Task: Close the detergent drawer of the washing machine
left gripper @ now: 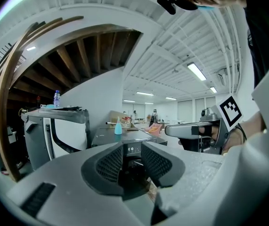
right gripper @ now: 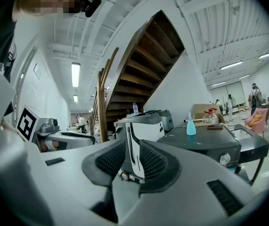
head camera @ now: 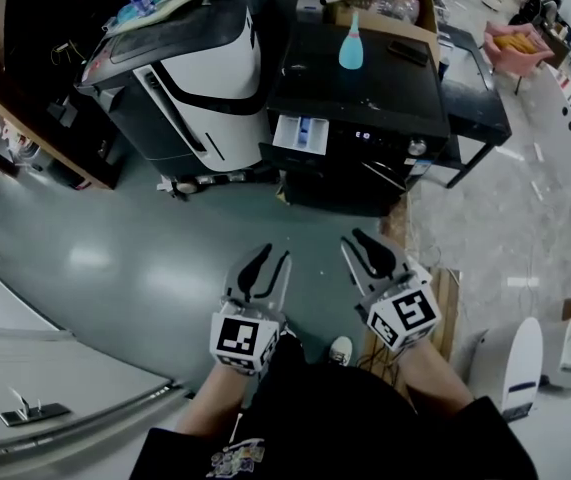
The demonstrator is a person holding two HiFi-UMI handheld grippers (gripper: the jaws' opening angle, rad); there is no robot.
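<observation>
The person is standing well back from the washing machine, holding both grippers out level towards it. The left gripper is showing its jaws apart with nothing between them, and the right gripper is doing the same. Both are hanging over the bare floor in front of the washing machine, touching nothing.

The detergent drawer is sticking out of the washing machine's front at its upper left corner, pale against the dark casing. As I read it, the approach is the step being done, and the gap is the first thing needing closing.

To do it well, I would be bringing the left gripper, which is sitting nearer the drawer's side, up to the middle of the drawer's face. No grasp is being called for; a flat, steady push straight into the washing machine should seat it. Pushing off-centre is risking a jam.

On top of the washing machine a blue bottle is standing upright, so gentle pressure is wiser.
</observation>
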